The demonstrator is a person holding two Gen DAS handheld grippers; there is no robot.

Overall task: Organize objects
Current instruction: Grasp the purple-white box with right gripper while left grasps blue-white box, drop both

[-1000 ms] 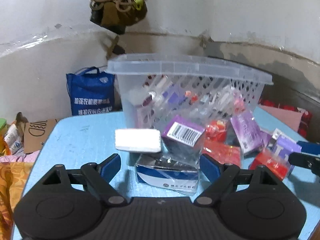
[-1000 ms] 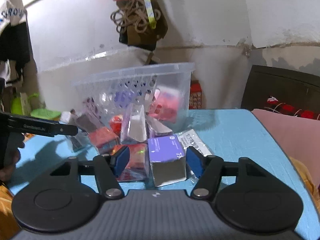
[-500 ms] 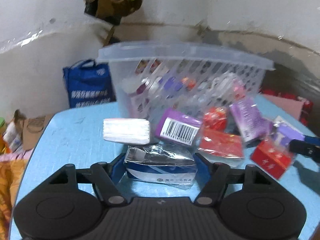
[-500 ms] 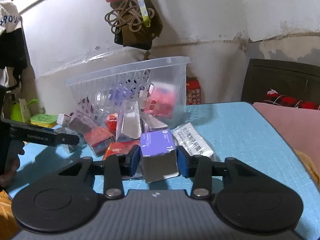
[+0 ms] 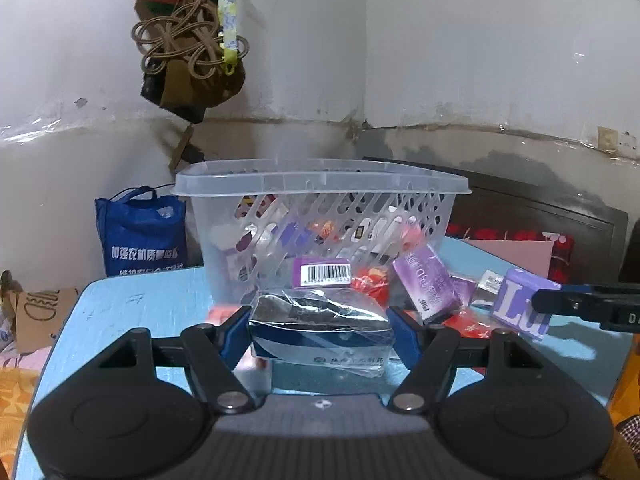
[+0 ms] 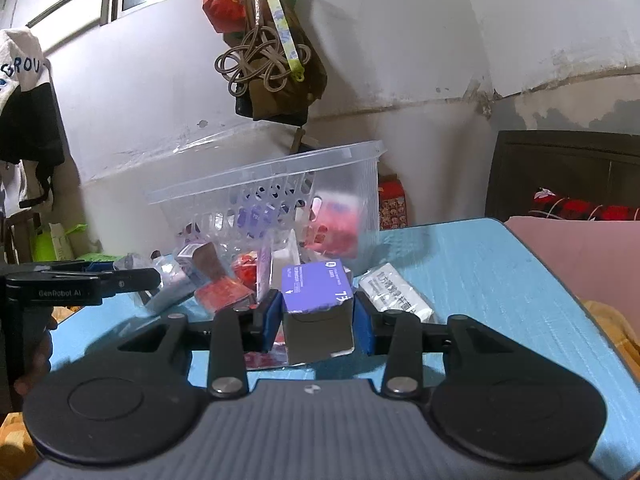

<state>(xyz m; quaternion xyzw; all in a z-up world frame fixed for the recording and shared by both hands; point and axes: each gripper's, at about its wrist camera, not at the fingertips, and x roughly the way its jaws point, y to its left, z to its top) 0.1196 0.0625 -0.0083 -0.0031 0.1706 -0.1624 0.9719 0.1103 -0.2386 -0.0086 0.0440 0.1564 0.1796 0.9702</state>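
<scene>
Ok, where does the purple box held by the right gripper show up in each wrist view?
Left wrist: the purple box is at the far right, above the blue table, clamped by the right gripper coming in from the right edge.
Right wrist: the same box sits lower centre, between the blue pads.
Shared landmark: the clear plastic basket behind the pile.

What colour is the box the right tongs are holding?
Purple top, silvery-grey front: the box shows best in the right wrist view.
</scene>
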